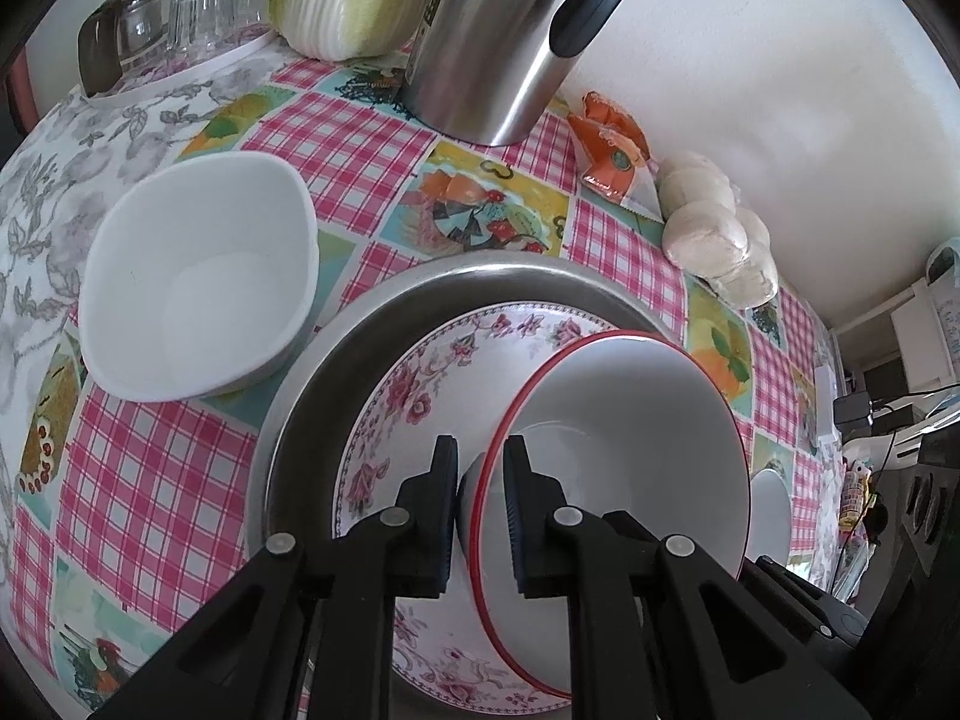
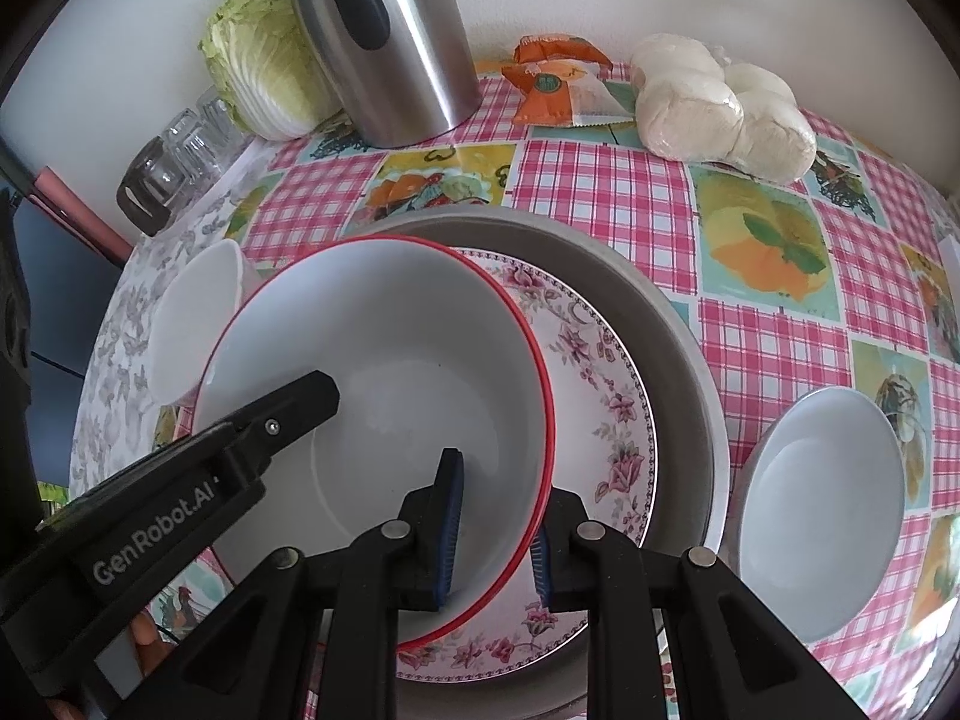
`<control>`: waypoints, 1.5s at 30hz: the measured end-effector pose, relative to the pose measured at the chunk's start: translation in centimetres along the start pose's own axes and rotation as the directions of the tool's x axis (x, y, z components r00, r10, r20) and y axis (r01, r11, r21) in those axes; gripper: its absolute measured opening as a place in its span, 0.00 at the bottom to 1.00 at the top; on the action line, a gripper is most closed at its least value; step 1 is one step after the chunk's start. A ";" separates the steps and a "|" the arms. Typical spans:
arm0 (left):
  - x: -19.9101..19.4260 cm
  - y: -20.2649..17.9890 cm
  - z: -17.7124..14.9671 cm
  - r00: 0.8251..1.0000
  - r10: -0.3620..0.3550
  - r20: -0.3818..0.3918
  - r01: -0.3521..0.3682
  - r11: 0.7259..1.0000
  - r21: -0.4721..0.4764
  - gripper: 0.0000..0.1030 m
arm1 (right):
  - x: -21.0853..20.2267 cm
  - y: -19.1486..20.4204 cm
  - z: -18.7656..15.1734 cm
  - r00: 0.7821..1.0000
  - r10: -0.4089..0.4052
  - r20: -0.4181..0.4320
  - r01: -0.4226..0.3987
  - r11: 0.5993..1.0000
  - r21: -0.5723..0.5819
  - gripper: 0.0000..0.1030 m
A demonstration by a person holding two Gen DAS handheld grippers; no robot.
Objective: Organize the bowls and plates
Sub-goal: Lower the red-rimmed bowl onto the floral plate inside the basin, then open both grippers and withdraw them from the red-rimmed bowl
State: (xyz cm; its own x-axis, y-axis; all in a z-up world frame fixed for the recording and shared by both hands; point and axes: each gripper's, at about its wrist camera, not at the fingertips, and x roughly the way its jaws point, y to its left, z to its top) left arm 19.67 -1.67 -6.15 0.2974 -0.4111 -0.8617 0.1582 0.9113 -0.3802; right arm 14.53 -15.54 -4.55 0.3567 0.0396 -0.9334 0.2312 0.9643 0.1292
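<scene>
- Both tools clamp the same red-rimmed bowl (image 2: 384, 372): the left tool (image 1: 480, 516) is closed on its rim at one side, one pad inside and one outside, and the right tool (image 2: 495, 534) pinches the rim at the other side the same way.
- The bowl sits over the floral plate (image 2: 606, 396), which lies in the steel tray (image 2: 690, 324) on the counter (image 2: 606, 192); whether the bowl's foot touches the plate I cannot tell.
- Risk: 2 thin rim grips on glazed ware could slip if the hands pull apart or twist unevenly, dropping the bowl onto the plate and chipping either.
- Risk: swinging it sideways could knock the white square bowl (image 1: 198, 276) or the grey bowl (image 2: 822, 534) nearby.
- The bowl opens upward, tilted in the left wrist view; being round, it has no long axis, only its upright centre line.
</scene>
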 end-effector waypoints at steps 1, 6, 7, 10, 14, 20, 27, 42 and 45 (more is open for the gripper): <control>0.1 0.0 0.0 1.000 0.002 -0.002 -0.002 1.000 -0.001 0.13 | 0.1 0.0 0.0 1.000 -0.001 -0.002 0.001 1.000 0.000 0.21; 0.4 0.1 -0.1 1.000 0.006 -0.008 -0.006 1.000 -0.001 0.13 | 0.6 0.0 -0.1 1.000 -0.001 -0.011 0.001 1.000 0.001 0.21; 0.4 0.1 -0.1 1.000 0.007 -0.005 -0.007 1.000 0.000 0.13 | 0.7 0.0 -0.1 1.000 0.000 -0.014 0.000 1.000 0.001 0.21; 0.4 0.1 -0.1 1.000 0.010 -0.005 -0.010 1.000 0.004 0.13 | 0.9 -0.1 -0.1 1.000 0.011 -0.015 -0.011 1.000 0.004 0.23; 0.4 0.1 -0.1 1.000 0.012 -0.005 -0.012 1.000 0.004 0.13 | 0.9 0.0 -0.1 1.000 0.006 -0.014 -0.006 1.000 -0.003 0.23; 0.4 0.0 -0.1 1.000 0.022 -0.008 -0.022 1.000 0.012 0.14 | 0.9 -0.3 -0.1 1.000 0.021 -0.018 -0.021 1.000 0.007 0.23; 0.6 0.1 -0.1 0.998 0.062 -0.020 -0.061 0.998 0.021 0.16 | 0.8 -0.5 -0.2 0.999 0.027 -0.021 -0.027 0.999 0.017 0.23; -3.4 -0.6 0.4 0.990 0.119 0.070 -0.123 0.991 0.057 0.30 | -3.4 -2.0 0.6 0.998 -0.023 0.050 0.021 0.999 0.038 0.23; -4.4 -0.6 0.6 0.985 0.140 0.098 -0.146 0.988 0.054 0.37 | -4.8 -2.2 0.9 0.997 -0.029 0.078 0.026 0.999 0.047 0.26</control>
State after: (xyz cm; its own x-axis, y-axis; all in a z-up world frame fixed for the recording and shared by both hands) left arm 18.83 -0.37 -1.92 0.4077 -0.2800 -0.8691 0.1639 0.9588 -0.2320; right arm 13.11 -18.10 -0.09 0.4191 -0.0092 -0.9079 0.2830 0.9515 0.1210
